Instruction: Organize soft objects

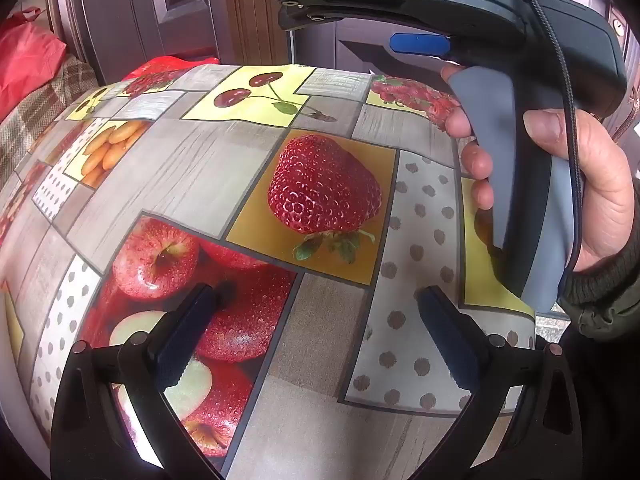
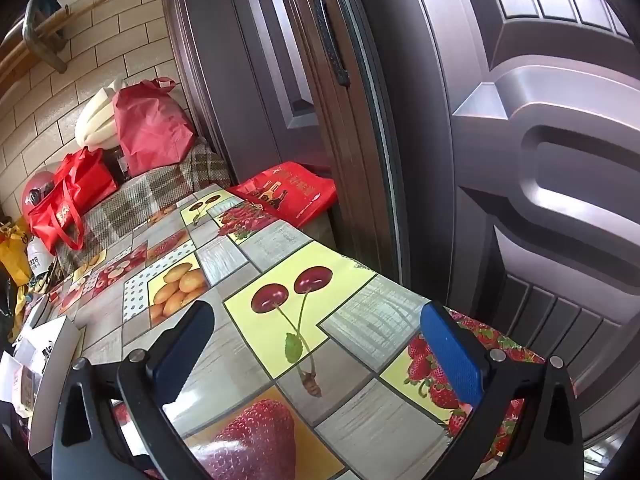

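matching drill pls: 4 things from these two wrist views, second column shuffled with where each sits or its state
1. left gripper
2. red wine-print bag
3. white box
4. red drawstring bag

A. propped on the plaid-covered pile by the brick wall
B. at the table's left edge
C. open over the tablecloth, holding nothing
D. lying flat past the table's far end, by the door

Pairs: 1-C, 2-D, 3-B, 4-A

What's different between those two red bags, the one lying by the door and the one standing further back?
The red bag by the door lies flat past the table's far end and shows printed bottles. The red bag further back stands upright on a checked cloth, with long handles hanging down and white lettering. Both are bright red, soft shopping bags, and neither gripper touches them.
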The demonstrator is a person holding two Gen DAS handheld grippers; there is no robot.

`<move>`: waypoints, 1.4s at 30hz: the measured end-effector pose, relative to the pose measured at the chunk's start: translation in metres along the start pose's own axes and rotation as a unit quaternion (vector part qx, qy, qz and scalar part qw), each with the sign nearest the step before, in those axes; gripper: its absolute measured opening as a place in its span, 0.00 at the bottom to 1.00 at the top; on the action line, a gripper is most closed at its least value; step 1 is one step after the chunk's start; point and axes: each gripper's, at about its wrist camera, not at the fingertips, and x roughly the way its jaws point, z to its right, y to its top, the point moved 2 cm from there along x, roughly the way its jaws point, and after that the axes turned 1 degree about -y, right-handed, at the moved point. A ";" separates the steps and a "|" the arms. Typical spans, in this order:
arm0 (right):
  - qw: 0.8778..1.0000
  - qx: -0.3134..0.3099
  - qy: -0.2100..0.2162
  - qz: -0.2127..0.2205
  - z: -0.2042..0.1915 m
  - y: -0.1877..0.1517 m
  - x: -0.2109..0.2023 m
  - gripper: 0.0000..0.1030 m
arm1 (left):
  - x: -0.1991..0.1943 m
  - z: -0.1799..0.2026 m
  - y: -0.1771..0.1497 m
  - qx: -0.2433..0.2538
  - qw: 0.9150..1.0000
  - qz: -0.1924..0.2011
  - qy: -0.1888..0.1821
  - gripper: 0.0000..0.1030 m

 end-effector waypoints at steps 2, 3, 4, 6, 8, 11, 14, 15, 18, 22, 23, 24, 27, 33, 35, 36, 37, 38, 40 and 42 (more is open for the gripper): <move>1.000 0.000 0.000 0.002 0.000 0.000 -0.001 1.00 | 0.000 0.000 0.000 0.000 1.000 0.000 0.000 0.99; 1.000 -0.001 0.000 0.003 0.000 0.000 -0.001 1.00 | 0.000 0.000 0.000 0.000 1.000 0.000 0.000 0.99; 1.000 -0.001 0.001 0.004 0.000 0.000 -0.001 1.00 | 0.000 0.000 0.000 0.000 1.000 0.000 0.000 0.99; 1.000 0.000 0.001 0.003 0.000 0.000 -0.001 1.00 | 0.000 0.000 0.000 0.000 1.000 0.000 0.000 0.99; 1.000 0.002 0.002 0.001 0.000 0.000 0.000 1.00 | 0.000 0.000 0.000 0.000 1.000 0.000 0.000 0.99; 1.000 -0.001 0.002 0.002 0.002 0.000 0.000 1.00 | 0.000 0.000 0.000 0.000 1.000 0.000 0.000 0.99; 1.000 0.000 0.004 0.001 0.002 0.001 0.003 1.00 | 0.000 0.000 0.000 0.000 1.000 0.000 0.000 0.99; 1.000 0.002 0.005 0.002 0.003 0.001 0.003 1.00 | 0.000 0.000 0.000 0.000 1.000 0.000 0.000 0.99; 1.000 0.005 0.005 0.003 0.001 -0.001 0.002 1.00 | 0.000 0.000 0.000 0.000 1.000 0.000 0.000 0.99; 1.000 0.003 0.006 0.001 0.002 -0.001 0.003 1.00 | 0.000 0.000 0.000 0.000 1.000 0.000 0.000 0.99; 1.000 0.003 0.006 0.002 0.003 -0.001 0.002 1.00 | 0.000 0.000 0.000 0.000 1.000 0.000 0.000 0.99; 1.000 0.004 0.007 0.003 0.003 -0.001 0.002 1.00 | 0.000 0.000 0.000 0.000 1.000 0.000 0.000 0.99; 1.000 0.003 0.007 0.000 0.003 -0.001 0.002 1.00 | 0.000 0.000 0.000 0.000 1.000 0.000 0.000 0.99; 1.000 -0.007 0.007 -0.012 -0.001 -0.001 0.006 1.00 | 0.000 0.000 0.000 0.000 1.000 0.000 0.000 0.99; 1.000 -0.007 0.006 -0.014 -0.002 0.000 0.008 1.00 | 0.000 0.000 0.000 0.000 1.000 0.000 0.000 0.99; 1.000 -0.007 0.005 -0.015 -0.002 0.000 0.009 1.00 | 0.000 0.000 0.000 0.000 1.000 0.000 0.000 0.99; 1.000 -0.006 0.004 -0.016 -0.002 0.000 0.009 1.00 | 0.000 0.000 0.000 0.000 1.000 0.000 0.000 0.99; 1.000 -0.006 0.004 -0.018 -0.001 0.000 0.010 1.00 | 0.000 0.000 0.000 0.000 1.000 0.000 0.000 0.99; 1.000 -0.005 0.002 -0.021 -0.001 -0.001 0.011 1.00 | 0.000 0.000 0.000 0.000 1.000 0.000 0.000 0.99; 1.000 -0.004 0.003 -0.026 -0.001 -0.001 0.013 1.00 | 0.000 0.000 0.000 0.000 1.000 0.000 0.000 0.99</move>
